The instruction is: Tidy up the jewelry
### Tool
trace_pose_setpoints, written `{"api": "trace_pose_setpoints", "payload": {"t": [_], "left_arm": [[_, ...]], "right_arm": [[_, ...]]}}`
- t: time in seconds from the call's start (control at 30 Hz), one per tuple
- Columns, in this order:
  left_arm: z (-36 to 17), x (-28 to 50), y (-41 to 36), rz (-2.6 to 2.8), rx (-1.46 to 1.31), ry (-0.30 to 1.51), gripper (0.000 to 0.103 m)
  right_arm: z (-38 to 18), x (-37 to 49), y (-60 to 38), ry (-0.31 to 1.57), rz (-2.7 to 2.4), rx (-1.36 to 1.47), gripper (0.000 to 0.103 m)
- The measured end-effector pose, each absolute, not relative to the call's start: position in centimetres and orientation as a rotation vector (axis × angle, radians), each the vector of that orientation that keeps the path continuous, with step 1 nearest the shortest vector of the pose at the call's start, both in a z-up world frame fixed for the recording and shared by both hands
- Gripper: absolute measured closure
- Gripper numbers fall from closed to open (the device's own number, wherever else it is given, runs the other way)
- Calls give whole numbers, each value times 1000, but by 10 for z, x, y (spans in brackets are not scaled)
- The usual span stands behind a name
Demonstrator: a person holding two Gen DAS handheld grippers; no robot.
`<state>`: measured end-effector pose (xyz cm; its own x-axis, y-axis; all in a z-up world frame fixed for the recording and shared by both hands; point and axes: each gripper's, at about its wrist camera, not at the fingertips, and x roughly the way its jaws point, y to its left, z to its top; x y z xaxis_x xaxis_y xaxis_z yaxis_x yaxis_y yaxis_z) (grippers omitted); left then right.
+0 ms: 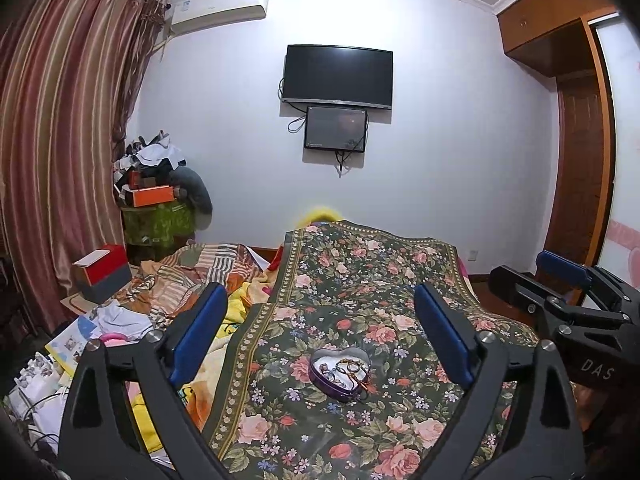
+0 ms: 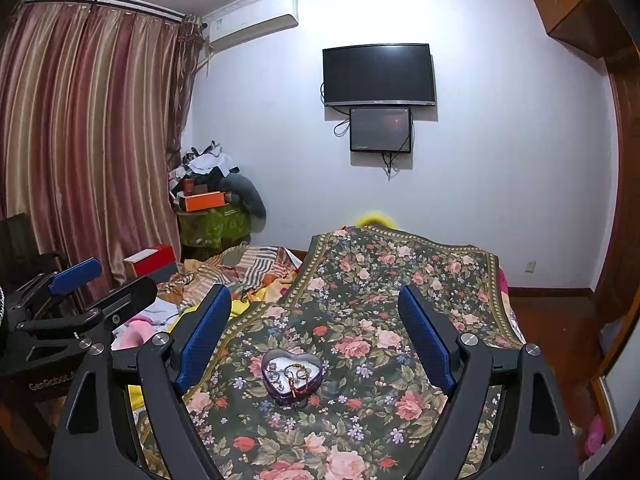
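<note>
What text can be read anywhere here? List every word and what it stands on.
"DAS" on the black body of the right gripper, seen from the left wrist.
"GeoRobot", partly cut off, on the left gripper, seen from the right wrist.
Sticker on the air conditioner: too small to read.
Logo on the TV bezel: too blurred.

One heart-shaped tin [image 2: 292, 376], two wall screens [image 2: 379, 75], two tools [image 1: 320, 312]; perhaps several rings inside.
</note>
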<state>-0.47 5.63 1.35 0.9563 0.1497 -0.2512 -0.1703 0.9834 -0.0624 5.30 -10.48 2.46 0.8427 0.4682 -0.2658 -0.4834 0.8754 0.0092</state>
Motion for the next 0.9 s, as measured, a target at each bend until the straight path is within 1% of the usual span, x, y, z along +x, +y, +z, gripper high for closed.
{"api": "trace_pose_setpoints", "payload": {"t": [0.2, 0.9], "left_arm": [[14, -4, 57, 174, -85, 251, 2], [13, -1, 56, 160, -91, 262, 2]], "right_arm": [[25, 54, -106, 275, 503, -52, 20], [24, 56, -108, 283, 507, -35, 18]]}}
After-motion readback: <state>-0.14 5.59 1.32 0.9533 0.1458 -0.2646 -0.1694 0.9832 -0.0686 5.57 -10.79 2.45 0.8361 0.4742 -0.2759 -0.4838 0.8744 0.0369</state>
